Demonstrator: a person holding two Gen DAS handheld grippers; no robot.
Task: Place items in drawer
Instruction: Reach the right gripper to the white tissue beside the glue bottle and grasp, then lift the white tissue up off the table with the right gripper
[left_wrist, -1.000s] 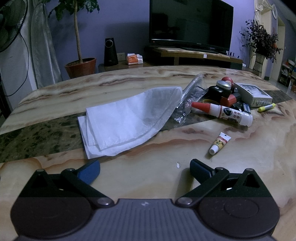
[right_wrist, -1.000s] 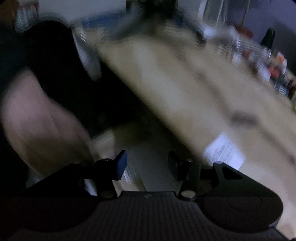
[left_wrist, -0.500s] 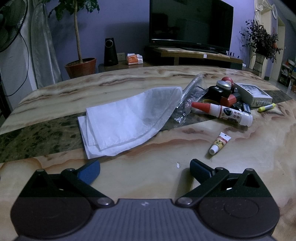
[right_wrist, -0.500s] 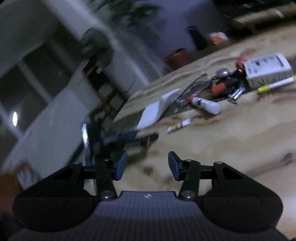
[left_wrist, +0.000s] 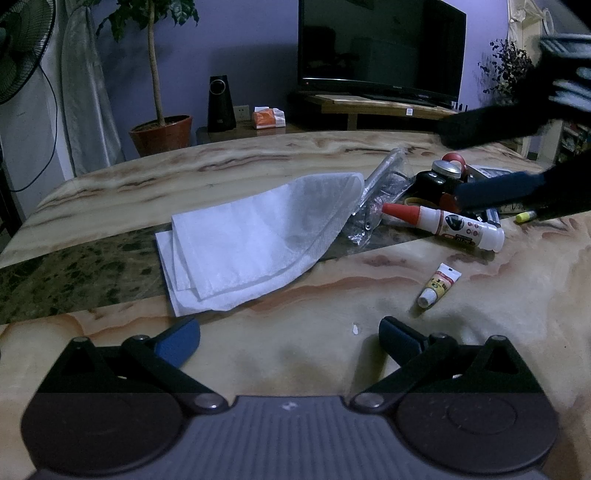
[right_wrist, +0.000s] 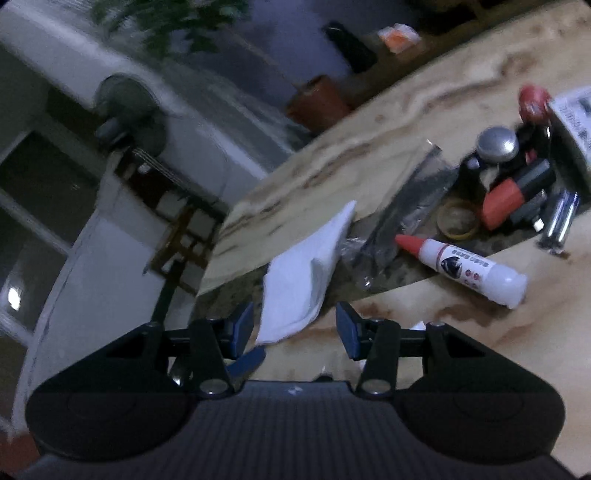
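On the marble-patterned table (left_wrist: 480, 332), glossy cream stone veined in brown with a dark green speckled band across it, lies the clutter of small items. Nearest the left gripper (left_wrist: 290, 334) is a small tube (left_wrist: 439, 284), soft and flattened, its white cap toward the camera and its crimped tail angled up and to the right; it sits just ahead and right of the right-hand finger, not touching. Beyond it, a glue bottle (left_wrist: 447, 223) of smooth white plastic lies on its side, long axis running left to right, its red cone nozzle pointing left toward a crinkled clear plastic bag (left_wrist: 376, 195). A folded white cloth (left_wrist: 255, 240), thin and fibrous, is spread left of the bag. Behind the bottle sit a black jar with a round metal lid (left_wrist: 447, 170) and a yellow marker (left_wrist: 526, 216).

The left gripper hovers low over bare tabletop, its blue-padded fingers spread wide with nothing between them.

In the right wrist view the scene is tilted and blurred. The right gripper (right_wrist: 293, 328) has its fingers partly apart and empty, with the cloth's corner seen between them farther off. The glue bottle (right_wrist: 465, 269) lies ahead and to the right, nozzle pointing up-left. A red and black pen-like object (right_wrist: 513, 194) and a yellow ring (right_wrist: 458, 218) lie past it.
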